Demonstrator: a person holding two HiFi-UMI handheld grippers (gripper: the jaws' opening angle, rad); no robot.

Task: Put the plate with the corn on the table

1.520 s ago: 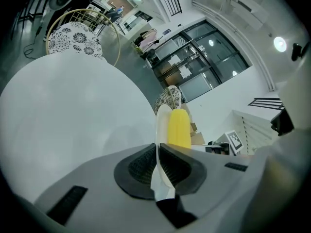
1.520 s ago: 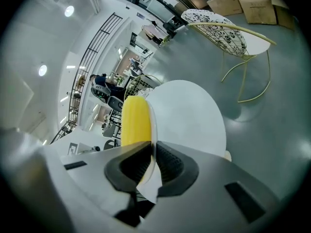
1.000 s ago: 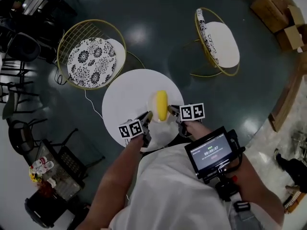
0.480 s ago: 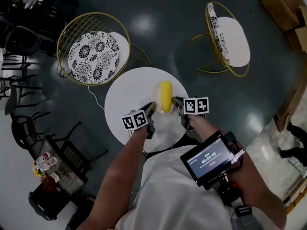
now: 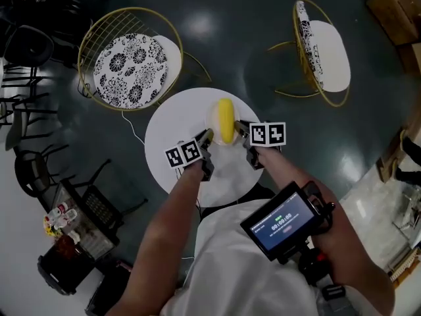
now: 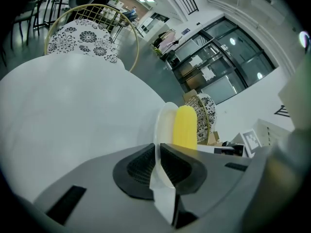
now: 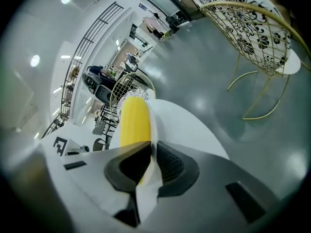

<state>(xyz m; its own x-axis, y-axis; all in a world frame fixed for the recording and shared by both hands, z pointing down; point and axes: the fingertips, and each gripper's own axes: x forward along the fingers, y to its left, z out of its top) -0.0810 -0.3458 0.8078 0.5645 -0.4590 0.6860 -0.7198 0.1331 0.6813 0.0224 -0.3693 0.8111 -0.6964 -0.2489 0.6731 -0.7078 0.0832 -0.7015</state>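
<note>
One plate (image 5: 213,125) with one corn cob (image 5: 225,120) is over the far part of one round white table (image 5: 172,120). The left gripper (image 5: 208,137) and right gripper (image 5: 241,129) each have their jaws clamped on its rim. Two gold wire chairs (image 5: 128,68) (image 5: 323,51) stand on a glossy dark floor (image 5: 237,25), and only the gripper views show the bright glass-fronted hall.

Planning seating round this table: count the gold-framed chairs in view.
2. One gold-framed chair stands upper left of the round table; the second chair upper right. Others may be hidden.
</note>
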